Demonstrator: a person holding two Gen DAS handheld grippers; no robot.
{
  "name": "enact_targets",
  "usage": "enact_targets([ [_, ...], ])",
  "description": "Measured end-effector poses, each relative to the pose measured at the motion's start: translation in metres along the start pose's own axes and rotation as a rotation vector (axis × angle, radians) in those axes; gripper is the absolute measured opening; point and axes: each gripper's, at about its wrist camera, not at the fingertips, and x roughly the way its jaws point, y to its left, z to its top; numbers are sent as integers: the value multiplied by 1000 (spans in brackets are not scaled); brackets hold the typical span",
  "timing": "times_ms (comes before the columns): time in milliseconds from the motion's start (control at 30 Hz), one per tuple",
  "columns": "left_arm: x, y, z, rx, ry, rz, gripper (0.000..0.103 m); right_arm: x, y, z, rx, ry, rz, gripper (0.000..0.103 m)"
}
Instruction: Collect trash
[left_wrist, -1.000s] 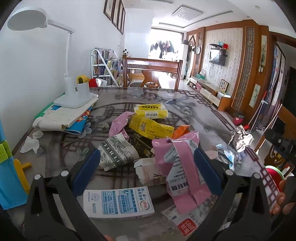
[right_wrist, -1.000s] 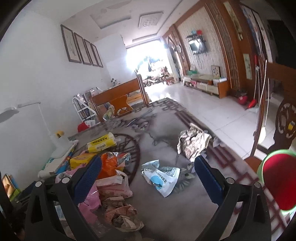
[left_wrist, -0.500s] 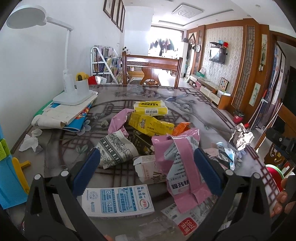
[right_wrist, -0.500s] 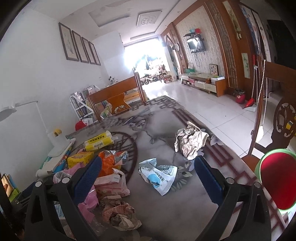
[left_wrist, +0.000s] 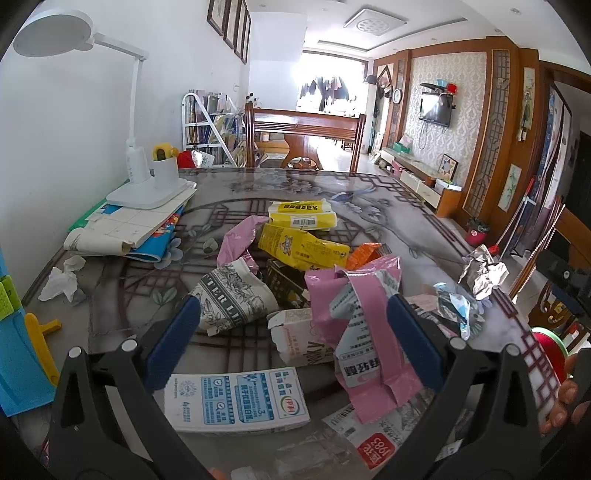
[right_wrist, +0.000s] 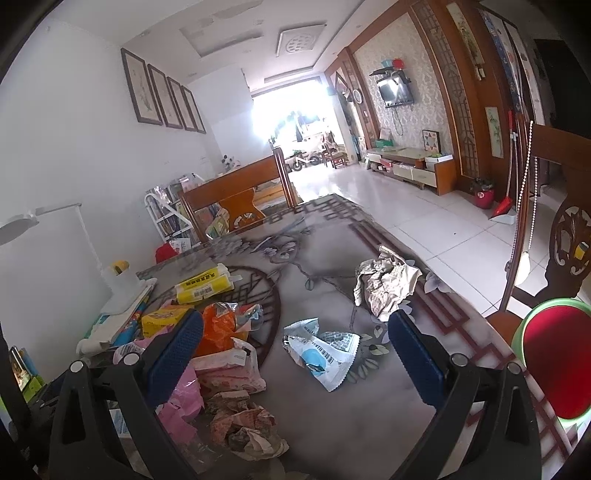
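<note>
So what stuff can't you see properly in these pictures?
- Red bin, right wrist view: cut off by the picture edge; its inside is hidden.
- Dark packet, left wrist view: mostly buried under the yellow bag and pink wrapper.
- Red-labelled wrapper, left wrist view: partly behind the left gripper.
- Print on the blue-and-white box: too small to read.

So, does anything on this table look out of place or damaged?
Yes. Torn, crumpled packaging litters the table: a ripped pink bag, a flattened milk carton, a crumpled foil wrapper near the edge. A crumpled tissue lies apart beside the stacked papers.
</note>
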Motion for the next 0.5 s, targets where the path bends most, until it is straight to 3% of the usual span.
enact_targets([
  [500, 2, 2, -2, -4, 6, -1, 99, 2, 2, -1, -1, 15, 12, 96],
])
